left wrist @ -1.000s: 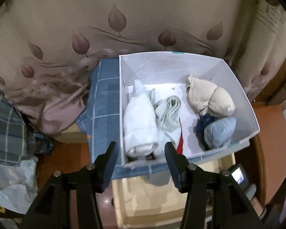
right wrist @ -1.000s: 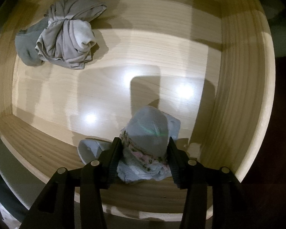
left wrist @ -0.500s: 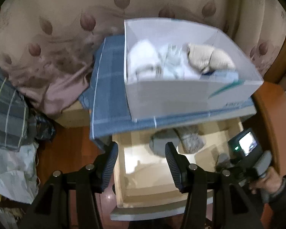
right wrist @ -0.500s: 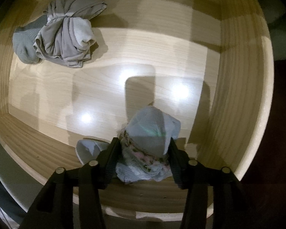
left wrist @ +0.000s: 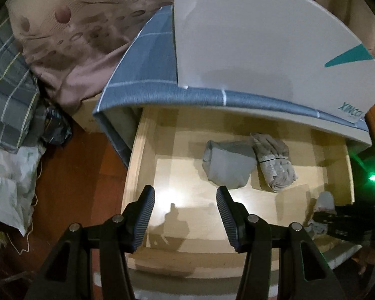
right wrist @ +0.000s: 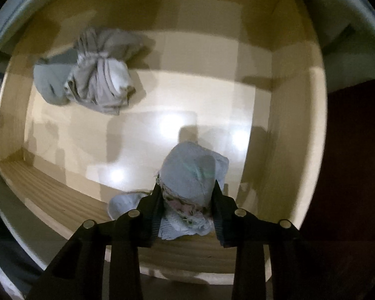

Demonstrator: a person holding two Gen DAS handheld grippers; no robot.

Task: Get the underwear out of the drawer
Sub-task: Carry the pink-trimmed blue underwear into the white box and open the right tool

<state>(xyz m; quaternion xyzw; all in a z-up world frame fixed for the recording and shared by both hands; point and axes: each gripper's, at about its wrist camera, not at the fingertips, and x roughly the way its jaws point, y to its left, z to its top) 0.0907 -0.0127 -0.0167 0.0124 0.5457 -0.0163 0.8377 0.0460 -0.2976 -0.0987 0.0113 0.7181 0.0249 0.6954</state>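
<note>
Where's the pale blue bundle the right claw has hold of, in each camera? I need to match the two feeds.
Left wrist: the pale blue bundle sits far right in the drawer, at the tip of the right claw.
Right wrist: the bundle is low centre, pinched by the right claw.
Shared landmark: the grey rolled pair near the drawer's back.

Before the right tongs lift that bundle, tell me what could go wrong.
1. The right tongs pinch the light blue bundle near one end; a loose flap trails toward the drawer's front wall and may snag or unroll.
2. The white box overhangs the drawer, so a straight lift could bump it.
3. The open left tongs hover over the drawer and may cross paths.
</note>
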